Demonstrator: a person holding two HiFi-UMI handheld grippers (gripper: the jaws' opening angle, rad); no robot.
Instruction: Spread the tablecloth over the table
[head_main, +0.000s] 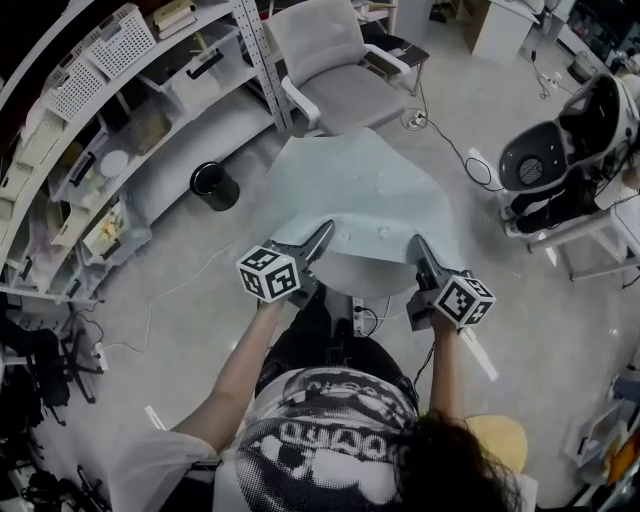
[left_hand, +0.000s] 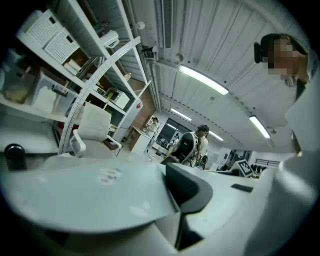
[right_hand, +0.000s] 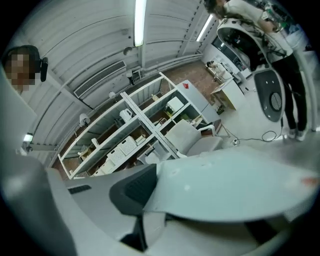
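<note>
Closest under the head camera is the person's printed shirt (head_main: 330, 430). Further out, the left tongs (head_main: 318, 240) and the right tongs (head_main: 422, 248) are each closed on a near corner of the pale tablecloth (head_main: 370, 190). It lies over the round desk (head_main: 372, 278), whose near rim looks uncovered. Each grip seems to hold only a thin edge, so a sharp pull may free a corner. An uneven pull may leave the tablecloth crooked, hanging mostly off the far side.
</note>
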